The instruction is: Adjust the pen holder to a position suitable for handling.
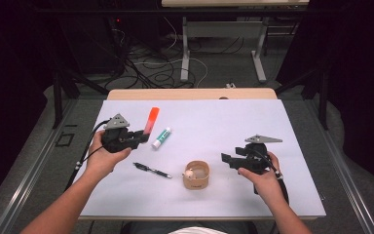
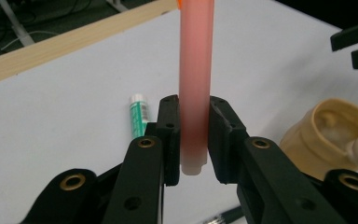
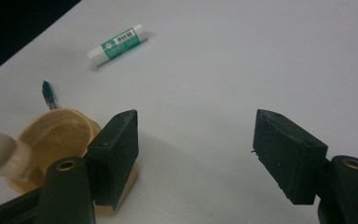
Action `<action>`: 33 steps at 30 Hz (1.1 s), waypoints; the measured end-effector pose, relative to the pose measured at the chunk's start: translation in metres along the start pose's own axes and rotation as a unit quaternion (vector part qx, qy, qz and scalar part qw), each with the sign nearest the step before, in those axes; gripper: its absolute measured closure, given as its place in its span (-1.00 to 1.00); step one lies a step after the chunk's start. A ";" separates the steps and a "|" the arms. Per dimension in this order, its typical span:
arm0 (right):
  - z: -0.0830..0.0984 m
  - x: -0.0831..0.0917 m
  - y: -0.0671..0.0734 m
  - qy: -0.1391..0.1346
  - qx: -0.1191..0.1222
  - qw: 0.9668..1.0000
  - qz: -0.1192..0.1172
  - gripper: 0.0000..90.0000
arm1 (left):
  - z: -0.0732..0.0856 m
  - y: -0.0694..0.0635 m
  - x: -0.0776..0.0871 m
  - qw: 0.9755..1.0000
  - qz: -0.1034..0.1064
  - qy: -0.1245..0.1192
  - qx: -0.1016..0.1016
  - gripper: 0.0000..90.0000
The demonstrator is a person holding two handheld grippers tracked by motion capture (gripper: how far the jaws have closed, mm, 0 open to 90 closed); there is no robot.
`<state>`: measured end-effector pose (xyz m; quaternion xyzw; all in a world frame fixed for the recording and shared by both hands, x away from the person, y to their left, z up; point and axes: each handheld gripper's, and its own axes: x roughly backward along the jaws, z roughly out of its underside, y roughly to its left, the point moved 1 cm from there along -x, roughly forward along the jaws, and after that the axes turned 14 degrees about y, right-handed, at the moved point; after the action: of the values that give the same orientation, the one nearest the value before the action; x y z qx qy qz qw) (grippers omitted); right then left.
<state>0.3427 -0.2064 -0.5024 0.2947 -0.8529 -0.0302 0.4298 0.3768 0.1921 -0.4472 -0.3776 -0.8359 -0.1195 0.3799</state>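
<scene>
High view: left gripper (image 1: 139,136) clenched on the orange tube (image 1: 150,120), lifted over the white table (image 1: 233,122); right gripper (image 1: 228,160) beside the tan cup (image 1: 196,175).
Left gripper view: 2 jaws pinch the tube's pale end.
Right gripper view: jaws apart, nothing between; glue stick (image 3: 117,44) lies farther off.

In the left gripper view the top of the orange tube (image 2: 196,70) is cut off by the upper edge, and its lower part is hidden between the pads. The pen (image 2: 223,217) shows there just a short piece at the bottom edge. In the right gripper view the pen (image 3: 49,95) is mostly hidden behind the tan cup (image 3: 56,135), whose near wall a jaw covers. The glue stick (image 1: 161,138) label is too small to read.
</scene>
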 end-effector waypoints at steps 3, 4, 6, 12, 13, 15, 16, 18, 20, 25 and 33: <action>-0.006 0.003 0.006 -0.013 -0.011 1.000 -0.018 -0.29 | -0.001 -0.007 -0.003 1.000 -0.006 -0.021 0.000 0.70; -0.008 0.004 0.007 -0.019 -0.010 1.000 -0.023 -0.29 | -0.001 -0.010 -0.004 1.000 -0.004 -0.030 0.003 0.70; -0.013 0.005 0.012 -0.024 -0.013 0.999 -0.031 -0.29 | -0.002 -0.015 -0.007 0.999 -0.005 -0.043 0.004 0.70; -0.028 0.001 0.023 -0.040 -0.010 0.998 -0.055 -0.28 | 0.000 -0.029 -0.018 0.997 0.001 -0.078 0.007 0.70; -0.030 0.000 0.025 -0.041 -0.012 0.997 -0.059 -0.28 | 0.001 -0.031 -0.019 0.997 0.002 -0.081 0.007 0.70; -0.034 -0.002 0.030 -0.044 -0.007 0.997 -0.065 -0.28 | 0.002 -0.035 -0.023 0.996 0.002 -0.084 0.006 0.70; -0.035 -0.003 0.033 -0.043 -0.008 0.997 -0.067 -0.28 | 0.003 -0.037 -0.025 0.996 0.001 -0.085 0.005 0.70; -0.038 -0.005 0.038 -0.046 -0.002 0.996 -0.071 -0.28 | 0.005 -0.041 -0.029 0.996 0.001 -0.084 0.000 0.70; -0.041 -0.007 0.043 -0.051 -0.003 0.996 -0.078 -0.27 | 0.006 -0.045 -0.035 0.997 0.002 -0.080 -0.004 0.70; -0.049 -0.015 0.055 -0.062 0.004 0.993 -0.096 -0.26 | 0.011 -0.053 -0.051 0.998 0.005 -0.065 -0.014 0.70; -0.057 -0.028 0.070 -0.065 -0.010 0.988 -0.136 -0.19 | 0.019 -0.065 -0.068 0.998 0.003 -0.043 -0.037 0.69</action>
<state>0.3645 -0.1226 -0.4655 0.4014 -0.8307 -0.1158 0.3680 0.3486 0.1203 -0.5042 -0.3985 -0.8455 -0.1331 0.3295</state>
